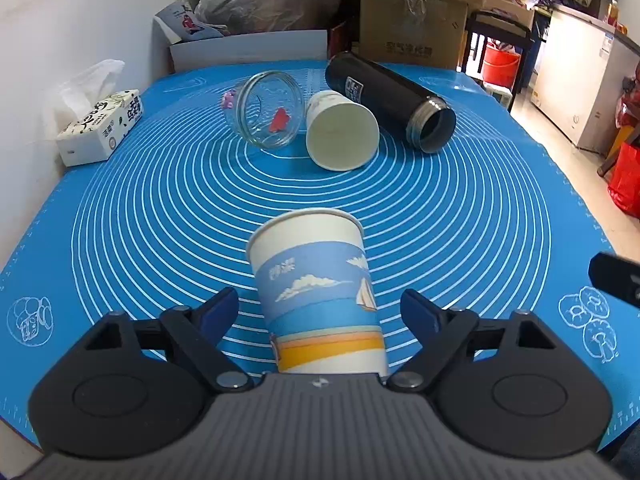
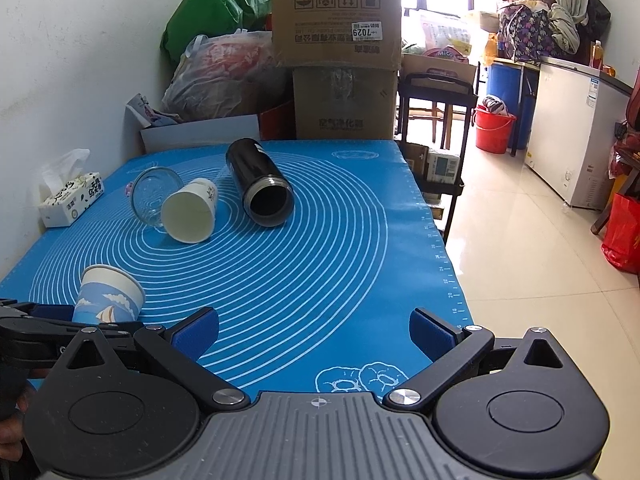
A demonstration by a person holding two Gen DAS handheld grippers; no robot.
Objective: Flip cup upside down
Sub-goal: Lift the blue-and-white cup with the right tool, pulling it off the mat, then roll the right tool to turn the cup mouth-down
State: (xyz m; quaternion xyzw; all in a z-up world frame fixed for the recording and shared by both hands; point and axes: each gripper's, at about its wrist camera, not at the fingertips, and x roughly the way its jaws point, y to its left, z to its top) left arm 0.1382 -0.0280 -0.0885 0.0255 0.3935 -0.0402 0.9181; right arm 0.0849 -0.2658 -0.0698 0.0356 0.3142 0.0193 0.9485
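Right between the spread blue pads of the left gripper [image 1: 320,308] sits the printed paper cup [image 1: 320,292], its mouth pointing away from the camera and its base toward the gripper body; the jaws stand wide, with clear gaps on both sides, so nothing is clamped. Whether the cup rests on the mat or leans is hard to tell from the left wrist view; from the right wrist view it appears tilted near the mat's near-left edge. The right gripper [image 2: 314,330] is likewise wide open and holds nothing, hanging over the blue mat [image 2: 340,272] with its white concentric rings.

Farther out on the mat lie three containers on their sides, close together: a clear glass jar [image 1: 268,110], a plain white paper cup [image 1: 340,136] just beside it, and a black flask [image 1: 388,100] with its open mouth facing the camera. A tissue box [image 1: 100,126] sits at the mat's left edge by the wall. Beyond the table stand stacked cardboard boxes [image 2: 340,48] and a red bucket [image 2: 494,128] on the tiled floor.
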